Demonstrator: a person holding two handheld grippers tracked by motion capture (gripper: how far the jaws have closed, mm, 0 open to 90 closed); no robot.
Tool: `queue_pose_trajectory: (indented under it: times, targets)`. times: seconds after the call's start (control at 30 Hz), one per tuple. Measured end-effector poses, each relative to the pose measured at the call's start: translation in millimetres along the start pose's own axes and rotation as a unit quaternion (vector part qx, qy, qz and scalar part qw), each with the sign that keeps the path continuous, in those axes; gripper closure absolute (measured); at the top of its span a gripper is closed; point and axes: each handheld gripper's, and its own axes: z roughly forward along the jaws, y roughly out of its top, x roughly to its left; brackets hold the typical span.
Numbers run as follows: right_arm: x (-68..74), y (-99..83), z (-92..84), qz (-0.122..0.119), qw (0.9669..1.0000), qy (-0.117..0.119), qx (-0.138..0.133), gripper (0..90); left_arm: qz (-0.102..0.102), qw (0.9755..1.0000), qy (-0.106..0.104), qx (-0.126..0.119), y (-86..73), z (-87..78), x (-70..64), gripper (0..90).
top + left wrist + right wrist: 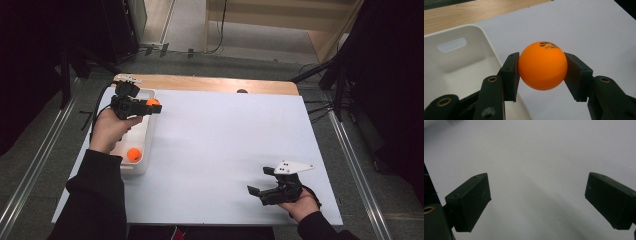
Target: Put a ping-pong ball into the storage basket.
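From the high view, the left tongs (150, 106) hold an orange ball (153, 102) at the far end of a white bin (148, 131) that sits at the left edge of the white worktop (220, 150). A second orange ball (133, 154) lies in the near end of that bin. The right tongs (256, 191) rest low over the near right part of the worktop, well apart from the bin, with nothing near them.

In the left gripper view the left tongs (541, 71) are clamped on the orange ball (542, 65), both pads pressed against its sides. The ball hangs just past the bin's rim (489, 42), over the white sheet rather than over the bin's hollow, though the angle makes that hard to be sure of.

In the right gripper view the right tongs (537, 200) stand wide apart and hold nothing, with bare worktop (536, 150) beneath.

As a judgement, ball handling is partway through: one ball in the bin, one in the grip, its set-down still to come.
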Motion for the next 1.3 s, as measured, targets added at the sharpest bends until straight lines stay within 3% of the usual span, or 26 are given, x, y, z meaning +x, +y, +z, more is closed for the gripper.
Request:
queue_pose_trajectory:
  times: [0.2, 0.8, 1.3]
  targets:
    - [0.1, 0.0, 0.0, 0.000, 1.0000, 0.000, 0.000, 5.1, -0.008, 1.0000, 0.003, -0.003, -1.3, -1.2, 5.4, 50.4]
    - [0.1, 0.0, 0.3, 0.000, 1.0000, 0.001, 0.001, 5.1, -0.037, 0.9984, 0.041, -0.013, -8.2, -1.6, 25.3, 50.4]
    - [0.5, -0.1, 0.5, -0.001, 1.0000, 0.002, 0.003, 5.1, -0.064, 0.9946, 0.075, -0.031, -13.5, 0.8, 36.2, 50.4]
